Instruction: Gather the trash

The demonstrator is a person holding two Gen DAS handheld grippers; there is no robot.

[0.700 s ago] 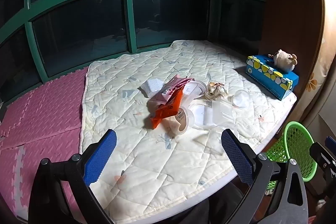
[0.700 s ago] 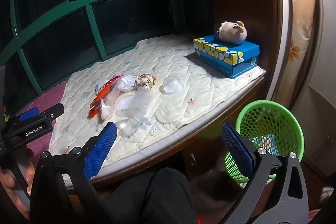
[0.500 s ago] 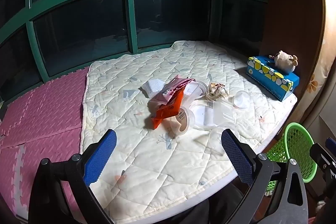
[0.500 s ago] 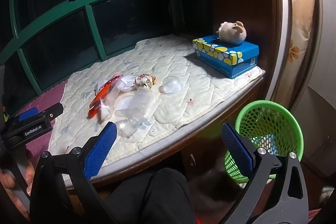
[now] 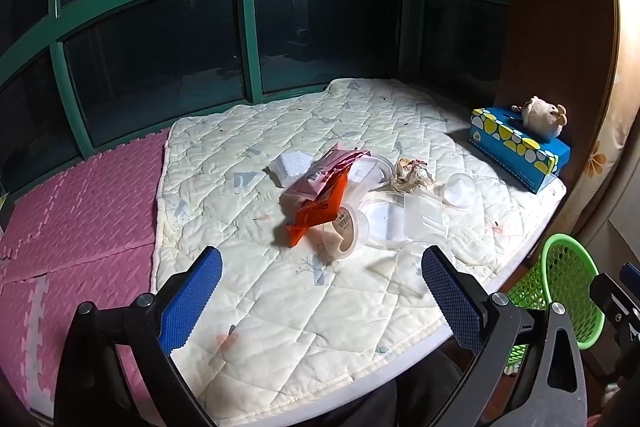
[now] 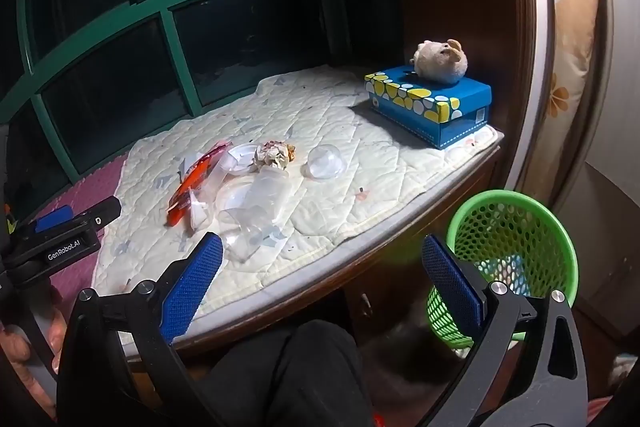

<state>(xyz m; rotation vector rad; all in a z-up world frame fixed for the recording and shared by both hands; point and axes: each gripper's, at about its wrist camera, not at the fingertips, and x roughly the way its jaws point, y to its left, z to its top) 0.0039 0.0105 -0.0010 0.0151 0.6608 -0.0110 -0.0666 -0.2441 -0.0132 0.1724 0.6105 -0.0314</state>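
Left gripper [image 5: 320, 291]: your fingers stand wide apart and hold nothing; they hover above the near part of the quilt [image 5: 248, 307].
Right gripper [image 6: 320, 283]: fingers also wide apart and empty, held out over the front edge of the ledge, lower and farther right.
Trash pile [image 5: 352, 203]: a loose cluster in the middle of the quilt, straight ahead of your left gripper and slightly right of its centre line.
Nearest piece: an orange wrapper [image 5: 316, 215] lies across a tipped paper cup [image 5: 344, 231]; clear plastic lids and cups spread to the right of them.
Long axis: the orange wrapper runs from near-left to far-right, slanted across your left fingers rather than in line with them.
Nearer hand: the left, in my judgement; from the right gripper the pile lies ahead and well to the left.
Basket [image 6: 516, 259]: green mesh, on the floor below the ledge, just beside your right gripper's right finger.
Judgement: the left hand suits the pick, the right side suits the drop.
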